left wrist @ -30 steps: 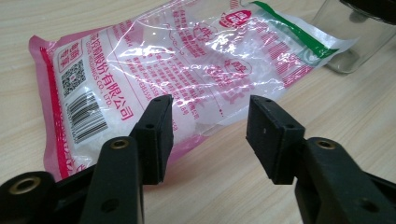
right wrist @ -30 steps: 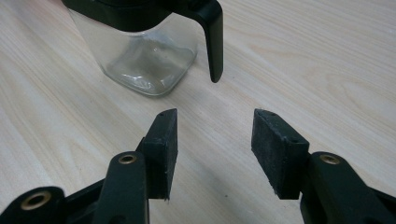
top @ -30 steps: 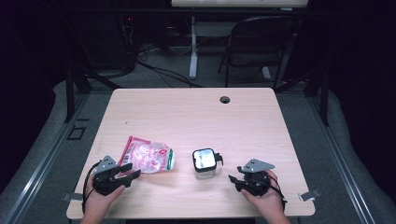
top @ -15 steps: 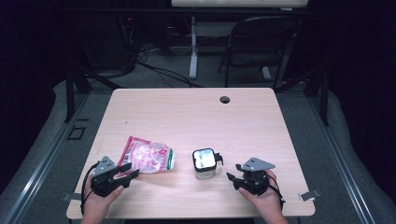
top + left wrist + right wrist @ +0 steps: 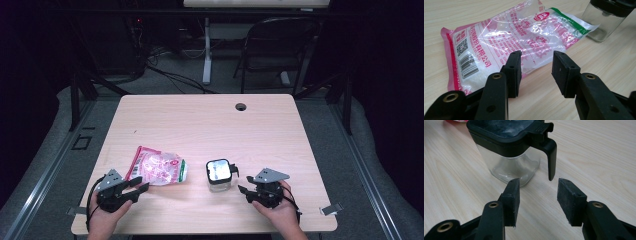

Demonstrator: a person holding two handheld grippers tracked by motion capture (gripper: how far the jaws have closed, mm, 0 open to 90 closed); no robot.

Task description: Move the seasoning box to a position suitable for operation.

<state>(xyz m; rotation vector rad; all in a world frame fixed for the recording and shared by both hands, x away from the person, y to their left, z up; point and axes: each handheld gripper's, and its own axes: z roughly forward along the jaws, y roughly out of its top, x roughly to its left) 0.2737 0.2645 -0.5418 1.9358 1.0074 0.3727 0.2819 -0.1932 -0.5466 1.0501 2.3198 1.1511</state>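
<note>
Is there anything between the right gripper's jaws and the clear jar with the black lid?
No. In the right gripper view, only bare table lies between the right gripper and the jar; its black handle hangs just ahead of the open jaws, untouched.

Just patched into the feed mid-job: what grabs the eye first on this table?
The crinkled pink and clear plastic packet, barcode at one end and green strip at the other, lies flat at the near left. The left tongs sit just short of its edge; their jaws have just been closing, with nothing between them. Right of the packet stands a clear square jar with a black lid and handle, and the right tongs wait open just before it.
</note>
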